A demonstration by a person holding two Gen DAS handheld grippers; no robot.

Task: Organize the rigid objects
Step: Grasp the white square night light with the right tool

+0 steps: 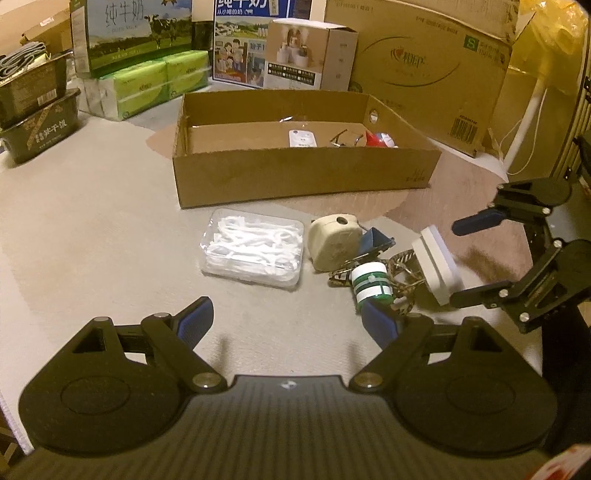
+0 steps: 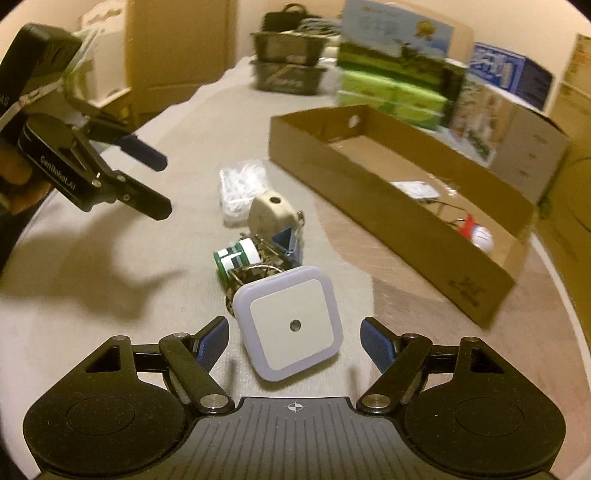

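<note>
A low open cardboard box (image 1: 306,173) (image 2: 388,221) lies on the beige surface with a white device (image 1: 303,139), glasses (image 1: 341,139) and a red-white ball (image 1: 380,140) inside. In front of it lie a clear case of floss picks (image 1: 255,248) (image 2: 242,184), a cream tape measure (image 1: 334,240) (image 2: 273,214), a green-white bottle (image 1: 371,286) (image 2: 232,258), a blue clip (image 1: 375,240) and a square white night light (image 1: 437,264) (image 2: 290,325). My right gripper (image 2: 293,343) (image 1: 463,260) is open, its fingers on either side of the night light. My left gripper (image 1: 286,325) (image 2: 162,188) is open and empty, above the surface.
Milk cartons (image 1: 136,33), green tissue packs (image 1: 151,85), dark baskets (image 1: 33,110) and a large brown carton (image 1: 424,70) stand behind the box. A white stand (image 1: 524,122) is at the right.
</note>
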